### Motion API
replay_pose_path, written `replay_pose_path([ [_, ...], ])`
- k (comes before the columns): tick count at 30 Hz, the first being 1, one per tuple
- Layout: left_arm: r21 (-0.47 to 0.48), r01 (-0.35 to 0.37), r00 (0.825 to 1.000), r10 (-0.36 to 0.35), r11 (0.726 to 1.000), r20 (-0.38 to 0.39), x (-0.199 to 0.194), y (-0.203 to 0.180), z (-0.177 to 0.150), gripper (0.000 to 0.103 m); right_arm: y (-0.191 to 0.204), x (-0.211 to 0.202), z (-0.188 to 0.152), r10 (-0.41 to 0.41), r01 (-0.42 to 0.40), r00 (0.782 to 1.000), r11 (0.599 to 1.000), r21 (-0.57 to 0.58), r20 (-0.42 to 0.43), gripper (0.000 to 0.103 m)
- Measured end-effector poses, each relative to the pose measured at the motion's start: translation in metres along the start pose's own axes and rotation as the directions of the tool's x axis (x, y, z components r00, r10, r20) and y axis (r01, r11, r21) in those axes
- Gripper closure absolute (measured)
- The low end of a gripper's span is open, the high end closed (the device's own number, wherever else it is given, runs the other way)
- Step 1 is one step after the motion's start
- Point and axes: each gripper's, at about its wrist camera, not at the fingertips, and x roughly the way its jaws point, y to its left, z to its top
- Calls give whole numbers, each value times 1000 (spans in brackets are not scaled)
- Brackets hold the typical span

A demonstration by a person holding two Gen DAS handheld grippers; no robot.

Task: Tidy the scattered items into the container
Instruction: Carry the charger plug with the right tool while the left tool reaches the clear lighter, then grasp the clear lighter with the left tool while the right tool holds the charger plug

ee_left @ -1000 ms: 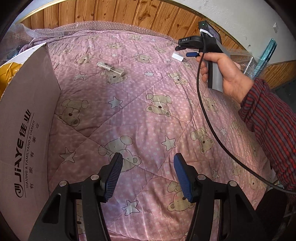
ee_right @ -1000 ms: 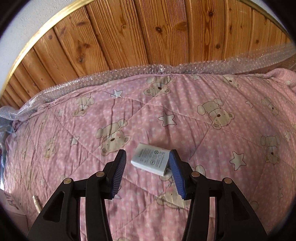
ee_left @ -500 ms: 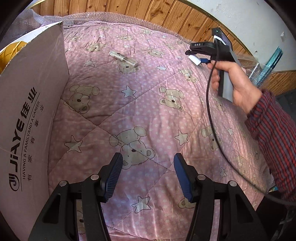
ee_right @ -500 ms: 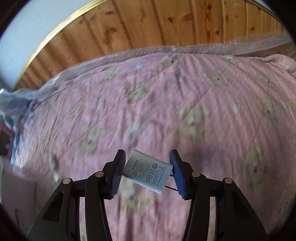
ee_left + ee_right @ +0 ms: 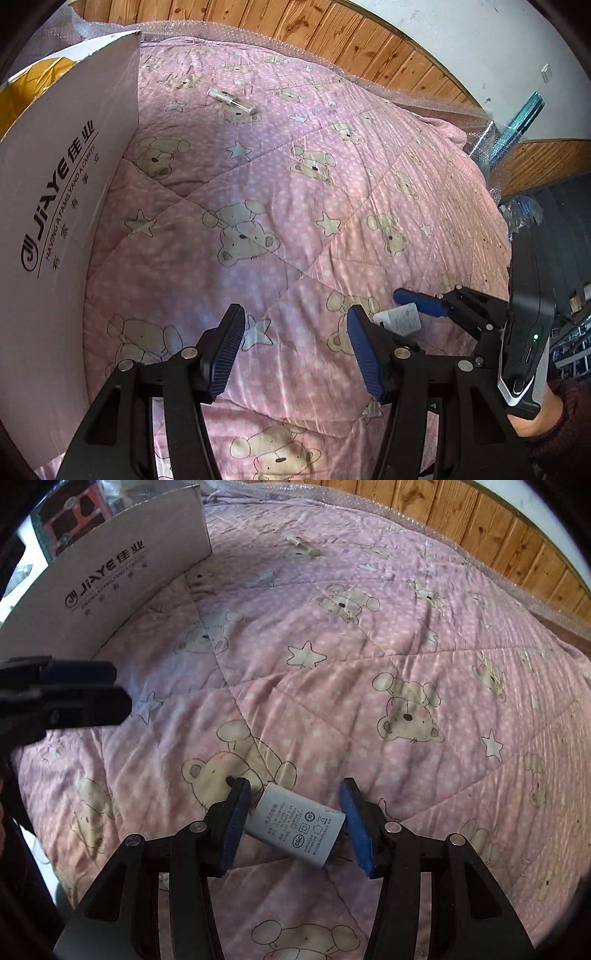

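Note:
A white plug adapter (image 5: 295, 829) hangs tilted above the pink bear quilt (image 5: 369, 646), with my right gripper (image 5: 293, 801) shut on it. In the left wrist view the same adapter (image 5: 400, 321) shows low on the right, just beyond my left gripper's right finger. My left gripper (image 5: 294, 325) is open, with only quilt between its fingers. The white cardboard box (image 5: 74, 166) stands at the left with its top open; it also appears in the right wrist view (image 5: 122, 572). A clear tube (image 5: 232, 100) lies on the quilt beyond the box; the tube (image 5: 303, 546) is at the top of the right wrist view.
A wooden panel wall (image 5: 332, 33) runs behind the bed, with bubble wrap along the quilt's far edge. The quilt drops off at the right, where clutter (image 5: 524, 210) sits on the floor. A hand (image 5: 535, 424) holds the right gripper's handle.
My right gripper shut on the adapter, lifted it off the quilt and carried it from the far side to beside my left gripper. The left gripper stayed open.

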Motion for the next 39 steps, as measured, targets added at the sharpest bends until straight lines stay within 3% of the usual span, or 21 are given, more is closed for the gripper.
replay_pose_path([
  [5, -5, -24, 1000, 24, 1000, 7, -5, 9, -10, 44, -11, -32, 41, 51, -54, 995, 998, 33, 85, 49],
  [9, -20, -8, 1000, 8, 1000, 5, -2, 15, -10, 44, -19, -23, 104, 56, -66, 988, 996, 66, 142, 49],
  [17, -33, 5, 1000, -5, 999, -8, 6, 23, -7, 44, -12, 62, 244, 0, -2, 985, 1000, 12, 170, 50],
  [22, -52, -4, 1000, 3, 999, -17, 12, 33, -5, 44, -9, 127, 282, -52, 54, 994, 998, -26, 94, 52],
  [23, -55, -8, 1000, 7, 998, -18, 12, 35, -5, 44, -12, 137, 283, -54, 56, 996, 998, -27, 69, 68],
  [25, -60, -10, 1000, 9, 998, -20, 13, 37, -4, 44, -17, 140, 281, -21, 22, 997, 1000, -5, 68, 84],
  [30, -59, -28, 1000, 28, 998, -4, 9, 41, -2, 44, -15, 116, 248, 8, -8, 998, 1000, 7, 63, 84],
  [39, -11, -61, 997, 62, 998, 53, -21, 25, -10, 44, -4, 44, 89, 215, -210, 977, 958, 194, -4, 84],
])
